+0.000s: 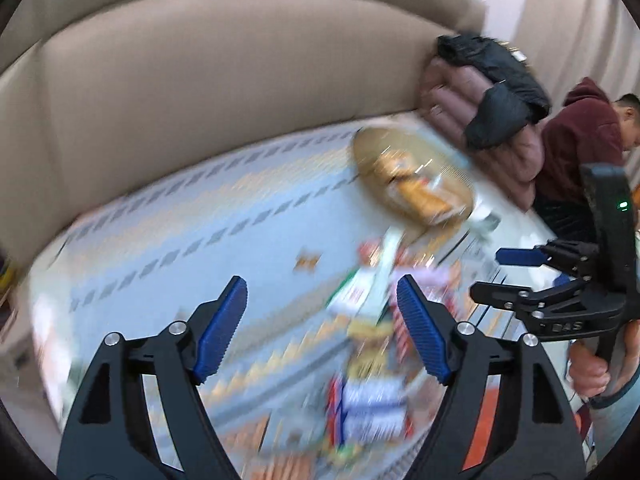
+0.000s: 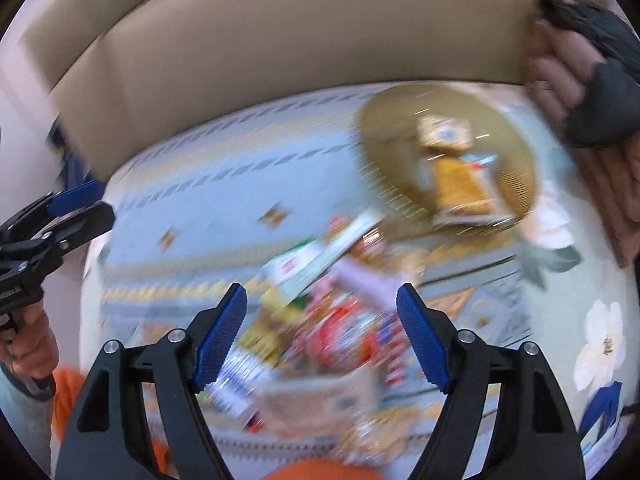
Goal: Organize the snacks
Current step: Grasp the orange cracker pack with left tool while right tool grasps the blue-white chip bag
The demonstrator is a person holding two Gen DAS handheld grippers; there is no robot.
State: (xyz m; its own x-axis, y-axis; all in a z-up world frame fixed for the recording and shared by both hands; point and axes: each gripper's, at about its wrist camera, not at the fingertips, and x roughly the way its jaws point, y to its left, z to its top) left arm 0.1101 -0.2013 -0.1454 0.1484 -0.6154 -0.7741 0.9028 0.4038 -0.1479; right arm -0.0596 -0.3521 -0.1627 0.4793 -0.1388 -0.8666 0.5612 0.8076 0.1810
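Observation:
Both views are motion-blurred. A pile of snack packets [image 2: 328,312] lies on a patterned light-blue cloth; it also shows in the left wrist view [image 1: 372,320]. A round golden basket [image 2: 400,152] holds a few yellow packets [image 2: 456,176]; it sits at the far right in the left wrist view [image 1: 368,148]. My left gripper [image 1: 322,332] is open and empty above the pile. My right gripper [image 2: 322,332] is open and empty over the pile, and shows at the right in the left wrist view [image 1: 508,276].
A beige sofa back [image 1: 200,60] curves behind the cloth. Folded pink and black jackets [image 1: 492,92] lie at the far right. A person in a maroon hoodie [image 1: 580,140] sits beyond them. A white flower print [image 2: 600,340] is at the right.

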